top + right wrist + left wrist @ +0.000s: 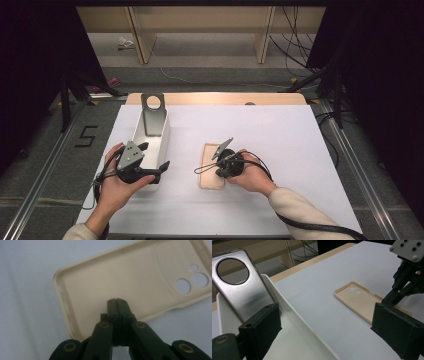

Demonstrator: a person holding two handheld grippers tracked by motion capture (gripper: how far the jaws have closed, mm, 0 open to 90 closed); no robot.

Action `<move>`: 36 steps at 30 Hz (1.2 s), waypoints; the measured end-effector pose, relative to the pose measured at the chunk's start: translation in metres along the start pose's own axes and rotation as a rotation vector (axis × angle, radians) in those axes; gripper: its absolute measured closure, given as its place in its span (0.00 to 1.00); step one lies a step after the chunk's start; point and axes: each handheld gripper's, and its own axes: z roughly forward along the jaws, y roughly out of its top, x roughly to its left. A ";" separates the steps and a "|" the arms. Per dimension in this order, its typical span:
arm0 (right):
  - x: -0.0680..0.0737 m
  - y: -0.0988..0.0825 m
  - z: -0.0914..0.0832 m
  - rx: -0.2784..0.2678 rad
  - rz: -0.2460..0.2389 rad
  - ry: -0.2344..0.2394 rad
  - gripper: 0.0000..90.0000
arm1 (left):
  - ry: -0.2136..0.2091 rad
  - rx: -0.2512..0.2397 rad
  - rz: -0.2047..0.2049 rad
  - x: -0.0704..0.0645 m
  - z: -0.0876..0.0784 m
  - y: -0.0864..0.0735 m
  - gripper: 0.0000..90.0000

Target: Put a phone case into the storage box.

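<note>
Lying flat and open side up on the white table cover (280, 150): beige phone case (211, 172), matte and rubbery-looking, rounded corners, shallow raised rim, between the two hands and just right of the white bin (162, 142). From the right gripper view, seen close: two round camera holes and one small oval hole at one end of the phone case (130, 280), set in a faint circular raised patch, none of which can be made out from the high view. Right gripper (116, 300) over the case's inner face, jaws pressed together with nothing between them; whether the tips touch the case cannot be told. From the high view, right gripper (223, 161) held in the right hand (255, 175) above the case, grey plate on top, thin black cable loop reaching left.

Left gripper (327, 322) with jaws spread wide, pinching nothing, straddling the bin's near wall: one jaw inside the bin (294, 315), one outside over the cover. Left gripper (152, 160) gripped by the left hand (115, 185) at the bin's near end.

Leaning against the bin's far end: silvery phone case (242, 292), glossy, with one large round cutout, seen as dark grey from above (152, 116).

Readable writing: black "5" (86, 136) marked on the floor left of the table.
</note>
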 end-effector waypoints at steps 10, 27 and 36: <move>-0.001 -0.001 -0.001 0.003 0.006 -0.002 1.00 | -0.003 0.002 0.005 -0.001 0.000 0.000 0.09; -0.001 -0.002 -0.001 -0.001 -0.008 0.011 0.91 | -0.010 0.006 0.009 -0.003 0.002 0.000 0.09; 0.006 0.002 -0.013 -0.020 -0.064 -0.001 0.56 | -0.010 -0.001 0.011 -0.004 0.002 0.000 0.09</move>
